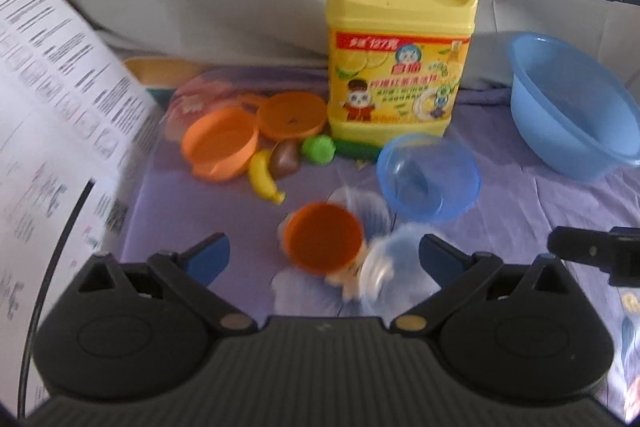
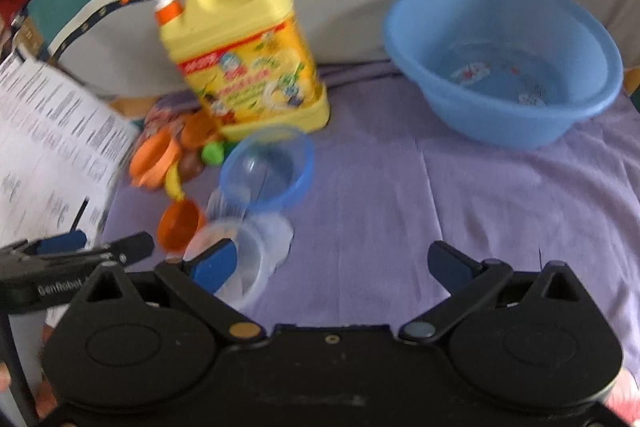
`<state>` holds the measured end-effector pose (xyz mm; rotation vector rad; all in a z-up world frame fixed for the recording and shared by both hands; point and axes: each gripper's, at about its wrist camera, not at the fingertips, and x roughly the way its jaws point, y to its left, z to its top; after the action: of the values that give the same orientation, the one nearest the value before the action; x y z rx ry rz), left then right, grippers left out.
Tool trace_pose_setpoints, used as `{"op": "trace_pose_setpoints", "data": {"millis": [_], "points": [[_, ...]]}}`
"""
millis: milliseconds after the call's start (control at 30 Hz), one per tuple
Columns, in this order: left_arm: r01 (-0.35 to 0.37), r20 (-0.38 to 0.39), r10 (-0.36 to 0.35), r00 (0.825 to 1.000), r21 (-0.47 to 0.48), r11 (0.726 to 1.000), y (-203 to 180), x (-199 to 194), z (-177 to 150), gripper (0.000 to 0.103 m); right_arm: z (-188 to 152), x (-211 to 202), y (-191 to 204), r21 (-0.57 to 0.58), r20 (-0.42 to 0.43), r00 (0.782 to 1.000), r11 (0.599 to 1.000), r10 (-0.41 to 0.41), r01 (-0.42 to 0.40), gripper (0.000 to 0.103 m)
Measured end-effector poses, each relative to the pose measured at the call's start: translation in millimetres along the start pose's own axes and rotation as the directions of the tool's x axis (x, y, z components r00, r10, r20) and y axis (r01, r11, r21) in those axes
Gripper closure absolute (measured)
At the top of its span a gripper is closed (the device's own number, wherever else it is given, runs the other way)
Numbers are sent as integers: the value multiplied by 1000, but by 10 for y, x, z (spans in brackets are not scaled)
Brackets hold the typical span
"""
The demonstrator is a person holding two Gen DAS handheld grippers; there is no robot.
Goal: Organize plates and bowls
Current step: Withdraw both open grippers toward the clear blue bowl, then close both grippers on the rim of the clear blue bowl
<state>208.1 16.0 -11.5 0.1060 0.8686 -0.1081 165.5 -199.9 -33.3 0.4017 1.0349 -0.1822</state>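
A small orange bowl (image 1: 325, 243) sits on the purple cloth between the fingers of my open left gripper (image 1: 324, 259); it also shows in the right wrist view (image 2: 179, 225). A clear bowl (image 1: 390, 263) lies tilted beside it, by the right finger. A small blue bowl (image 1: 428, 177) stands just beyond. An orange bowl (image 1: 220, 143) and an orange plate (image 1: 291, 115) lie farther left. My right gripper (image 2: 332, 263) is open and empty; its left finger overlaps the clear bowl (image 2: 244, 259), with the small blue bowl (image 2: 267, 167) ahead.
A yellow detergent jug (image 1: 400, 67) stands at the back. A big blue basin (image 2: 504, 59) is at the right. A toy banana (image 1: 264, 179), a brown toy and a green ball (image 1: 318, 149) lie near the jug. A printed sheet (image 1: 52, 99) is on the left.
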Motion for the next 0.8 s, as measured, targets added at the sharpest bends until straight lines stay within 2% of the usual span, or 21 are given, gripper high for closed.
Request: {"op": "trace_pose_setpoints", "data": {"millis": [133,233,400,467,633,767,800], "points": [[-3,-10,3,1000,14,1000,-133,286,217,0,267,244,-18,29,8,1000,1000,-12,12,7],[-1,-23,1,1000,18,1000,-209,499,339,1,420,471,-42,66,-7,1000,998,-4,4,17],[14,-48,-13,999,21,1000,-279,770,437,17,547,783,-89,115,-45,999,993,24,-19,32],[26,-59,-24,998,21,999,-296,845,460,22,571,885,-87,117,-59,998,993,30,-23,41],[65,-83,-62,995,28,998,-337,996,477,44,559,1089,-18,94,-90,995,995,47,-39,63],[86,-102,-83,991,30,996,-358,1091,467,60,535,1246,29,85,-104,994,996,45,-37,74],[94,-108,-91,990,26,995,-358,1111,463,63,520,1276,40,88,-136,990,996,43,-32,75]]}}
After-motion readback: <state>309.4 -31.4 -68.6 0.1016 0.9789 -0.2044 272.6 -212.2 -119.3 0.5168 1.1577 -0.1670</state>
